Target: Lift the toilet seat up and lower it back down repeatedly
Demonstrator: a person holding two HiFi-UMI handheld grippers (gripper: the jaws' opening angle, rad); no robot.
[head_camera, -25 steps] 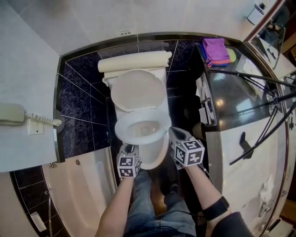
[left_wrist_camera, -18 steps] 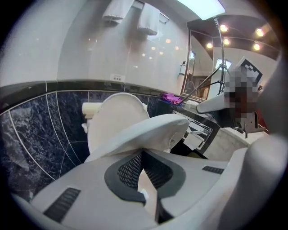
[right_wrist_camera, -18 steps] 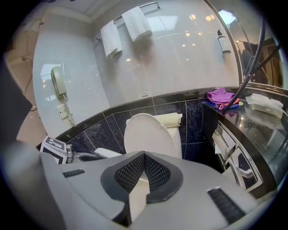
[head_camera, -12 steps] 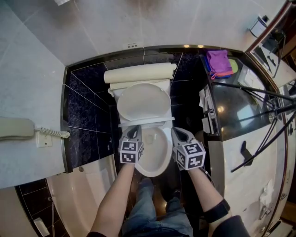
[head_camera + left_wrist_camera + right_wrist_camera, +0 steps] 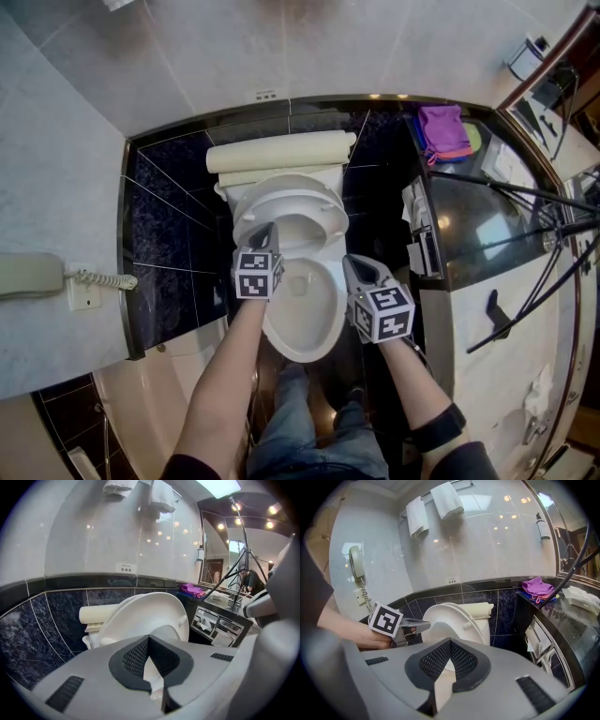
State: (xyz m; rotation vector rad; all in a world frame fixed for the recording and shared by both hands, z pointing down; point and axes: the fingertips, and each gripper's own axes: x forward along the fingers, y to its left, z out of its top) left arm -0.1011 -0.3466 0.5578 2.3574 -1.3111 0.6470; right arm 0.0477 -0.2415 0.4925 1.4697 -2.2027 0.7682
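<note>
1. A pale wall (image 5: 281,47) fills the top, and a band of dark shiny tiles (image 5: 173,216) runs under it.
2. A white toilet (image 5: 319,347) stands against the tiles. Its bowl is open and points toward the person.
3. A cream tank (image 5: 281,150) sits at the back of the toilet.
4. The toilet seat (image 5: 323,211) is partway up. It tilts between the bowl and the tank.
5. The left gripper (image 5: 269,230) is up high, with its tip right at the seat's left edge. Its jaws are closed together and pinch nothing.
6. The right gripper (image 5: 351,262) is lower, just beside the right side of the bowl and apart from the seat. Its jaws are closed too, and it holds nothing.
7. A phone (image 5: 28,277) hangs on the wall, far off to the left.
8. A purple cloth (image 5: 442,129) lies on a dark counter (image 5: 469,216), to the right of the tank.
</note>
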